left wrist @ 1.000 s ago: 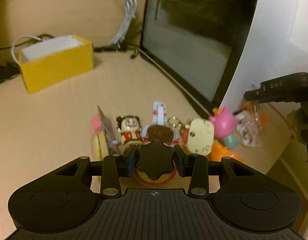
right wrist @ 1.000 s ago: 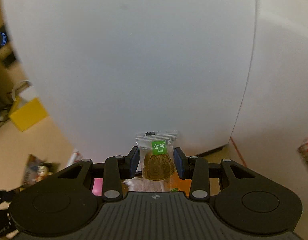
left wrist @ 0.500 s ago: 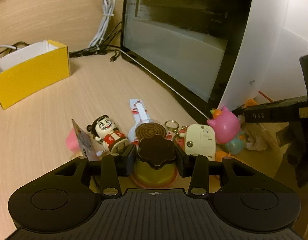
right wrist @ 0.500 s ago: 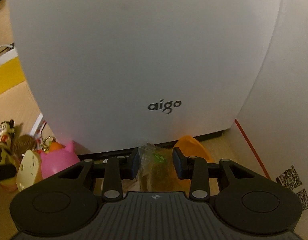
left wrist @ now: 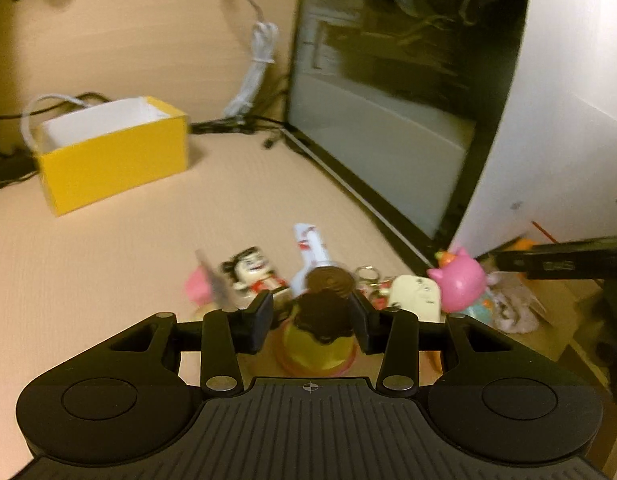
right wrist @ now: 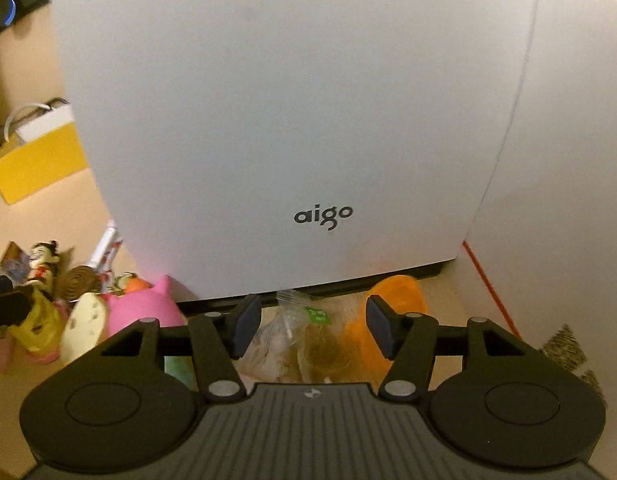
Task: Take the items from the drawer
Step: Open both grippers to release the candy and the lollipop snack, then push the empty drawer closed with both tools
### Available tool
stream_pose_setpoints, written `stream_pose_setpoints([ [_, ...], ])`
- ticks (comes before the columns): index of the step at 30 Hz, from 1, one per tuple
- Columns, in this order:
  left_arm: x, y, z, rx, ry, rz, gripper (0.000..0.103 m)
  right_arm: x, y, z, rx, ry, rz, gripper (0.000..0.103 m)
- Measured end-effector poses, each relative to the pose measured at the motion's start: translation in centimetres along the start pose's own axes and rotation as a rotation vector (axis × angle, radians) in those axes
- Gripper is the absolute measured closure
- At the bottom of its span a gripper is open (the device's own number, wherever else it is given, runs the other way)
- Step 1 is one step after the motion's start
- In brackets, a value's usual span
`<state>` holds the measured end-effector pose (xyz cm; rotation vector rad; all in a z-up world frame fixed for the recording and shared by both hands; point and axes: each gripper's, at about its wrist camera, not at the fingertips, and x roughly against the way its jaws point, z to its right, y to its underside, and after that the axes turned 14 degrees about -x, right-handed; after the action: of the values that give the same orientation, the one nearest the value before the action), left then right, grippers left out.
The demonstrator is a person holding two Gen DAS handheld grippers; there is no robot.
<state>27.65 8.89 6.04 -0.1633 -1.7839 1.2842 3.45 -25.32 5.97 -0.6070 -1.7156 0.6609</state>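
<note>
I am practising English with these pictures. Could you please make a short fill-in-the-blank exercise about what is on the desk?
1. The open box at the back of the desk is ____ on the outside.
2. The word printed on the white case is ____.
3. The pig toy beside the case is ____.
4. The pudding toy between the fingers of the left hand-held gripper has a ____ top.

Missing words: yellow; aigo; pink; brown
</note>
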Motion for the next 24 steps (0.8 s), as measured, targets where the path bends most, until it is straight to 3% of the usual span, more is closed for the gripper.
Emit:
stream_pose_setpoints([
  [6,4.9,1.3,-0.6,0.089,-0.18,0.06,0.058,4.8,1.6,2.5,-0.015,-0.082,0.039,0.037],
  [9,7.6,2.5,-0.3,0.139,-0.269,0.079,0.058,4.5,0.9,2.4,0.001,-0.126,0.051,0.036],
  [12,9.7,3.9,0.5,0.181,-0.333,0.044,0.058,3.1,2.0,1.8,0.019,-0.149,0.046,0.036],
  [15,11.1,4.7,2.0,0.184,-0.391,-0.021,0.058,4.6,3.0,2.3,0.038,-0.19,0.03,0.036],
  [24,15.5,6.5,6.2,0.163,-0.401,-0.066,0.058,8.1,6.5,2.3,0.062,-0.265,0.011,0.036],
])
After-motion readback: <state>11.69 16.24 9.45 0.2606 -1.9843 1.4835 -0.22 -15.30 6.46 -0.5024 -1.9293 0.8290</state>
